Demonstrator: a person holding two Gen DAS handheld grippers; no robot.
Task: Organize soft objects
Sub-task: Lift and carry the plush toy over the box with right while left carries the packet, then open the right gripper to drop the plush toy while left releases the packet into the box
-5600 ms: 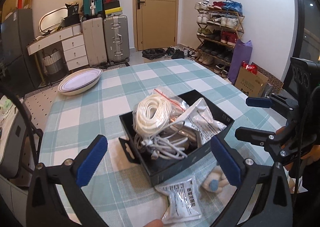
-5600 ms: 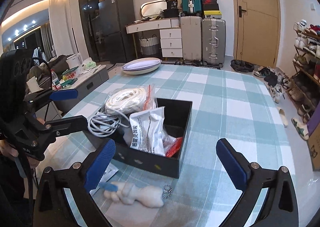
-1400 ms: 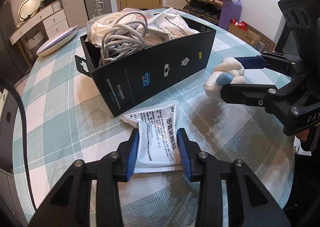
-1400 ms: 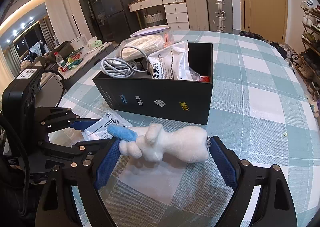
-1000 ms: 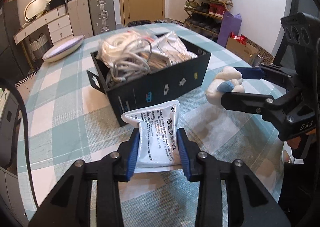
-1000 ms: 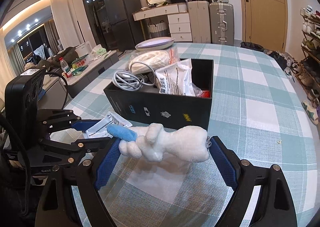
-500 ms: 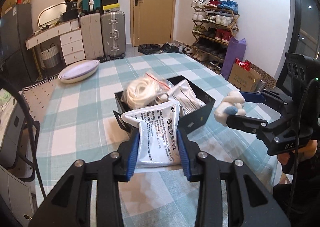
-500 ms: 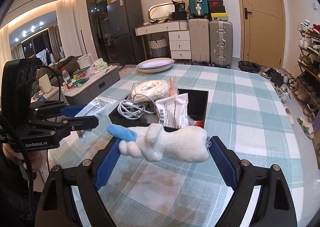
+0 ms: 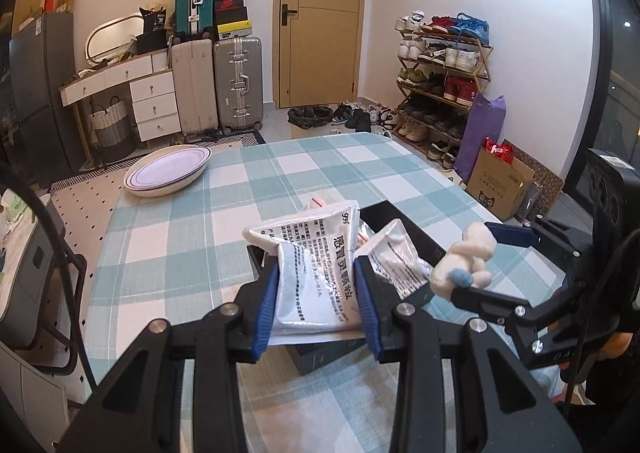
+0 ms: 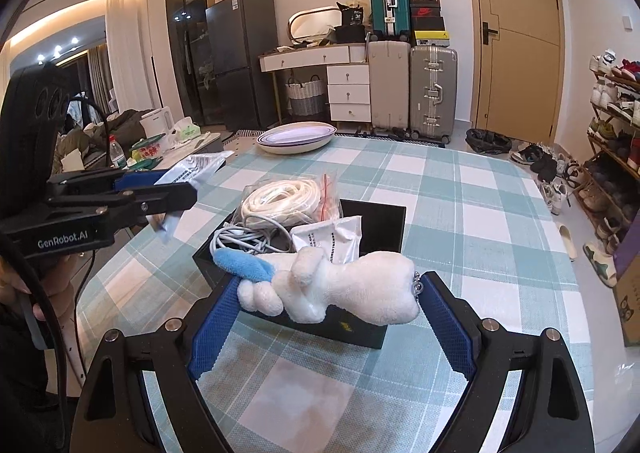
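Packet and plush toy, each pinched in a hand-held gripper, left and right, are now lifting off the desk toward the black box.

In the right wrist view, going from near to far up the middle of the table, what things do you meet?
White plush toy held in the right tool → black box → white sachet → coiled white cable → oval dish.

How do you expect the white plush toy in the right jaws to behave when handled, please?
The white plush toy probably squashes easily: it spans the right gripper unsupported without sagging, so it seems light. Its fuzzy surface likely resists slipping.
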